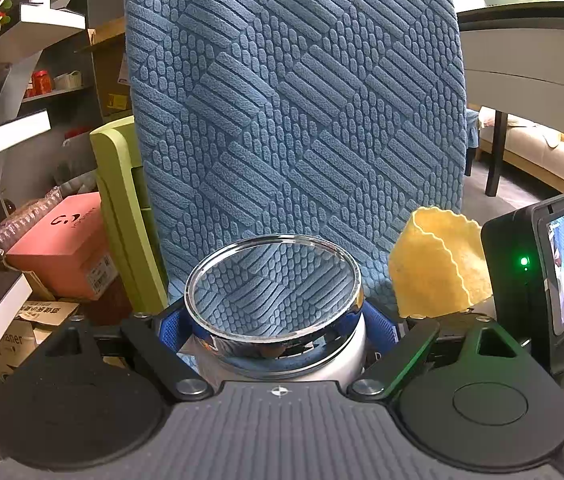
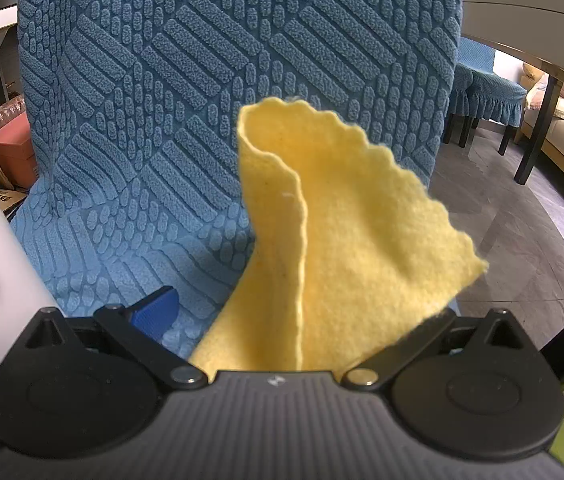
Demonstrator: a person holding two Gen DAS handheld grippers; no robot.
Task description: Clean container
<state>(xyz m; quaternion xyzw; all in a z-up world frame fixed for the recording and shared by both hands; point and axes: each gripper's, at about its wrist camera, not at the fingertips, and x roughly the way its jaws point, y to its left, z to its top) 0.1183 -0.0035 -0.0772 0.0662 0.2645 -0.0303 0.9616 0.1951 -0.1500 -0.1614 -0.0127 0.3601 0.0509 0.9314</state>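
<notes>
A round container (image 1: 278, 344) with a white body, a chrome rim and a clear lid sits between the blue pads (image 1: 172, 328) of my left gripper (image 1: 274, 320), which is shut on its sides. It is held in front of a blue textured chair back (image 1: 282, 100). A yellow cloth (image 2: 346, 232) with a scalloped edge stands up folded from my right gripper (image 2: 294, 320), which is shut on its base. One blue finger (image 2: 154, 312) shows just left of the cloth; the other is hidden behind it. The left wrist view has the same yellow cloth (image 1: 442, 268) just right of the container.
The blue chair (image 2: 142, 100) fills the space ahead in both views. To the left are a green chair frame (image 1: 118, 200), a pink box (image 1: 62, 244) and white shelves (image 1: 6, 132). A table (image 1: 530, 56), a sofa (image 1: 542, 156) and more blue chairs (image 2: 486, 92) stand on the right.
</notes>
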